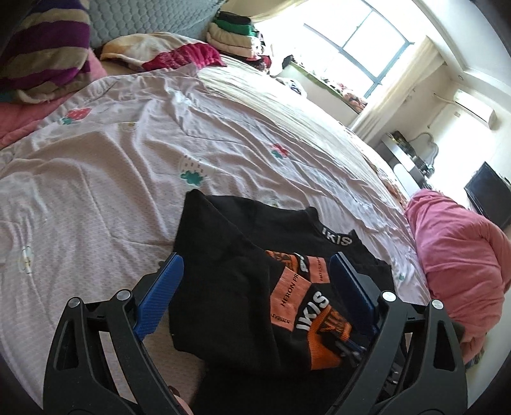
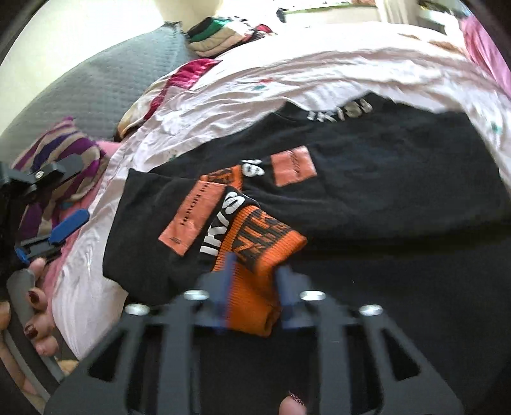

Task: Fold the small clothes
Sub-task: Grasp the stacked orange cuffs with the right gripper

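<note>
The right gripper (image 2: 254, 284) has its blue fingers (image 2: 227, 281) drawn in on the orange ribbed cuff (image 2: 255, 271) of a black garment (image 2: 367, 178), pinching that cuff between them; the picture here is blurred, so the exact contact is hard to judge. The left gripper (image 1: 255, 281) stands wide open, its two blue fingers (image 1: 159, 297) well apart on either side of the same garment and holding nothing; the cloth lies between them without being pressed. The garment is black with orange patches (image 1: 289, 290) and white lettering (image 1: 311, 311), lying partly folded on a bed (image 1: 105, 166) covered by a pale pink sheet with small flower prints. It sits near the bed's near edge, its collar toward the far side. In the right wrist view a hand (image 2: 35, 306) with dark red nails grips the left gripper's handle at the left edge. Further out, a striped purple pillow (image 1: 44, 48) and a grey quilted headboard (image 1: 143, 19) sit at the head of the bed, a stack of folded clothes (image 1: 236, 35) rests at its far corner, and a pink blanket (image 1: 460, 255) is bundled at the bed's right edge.
</note>
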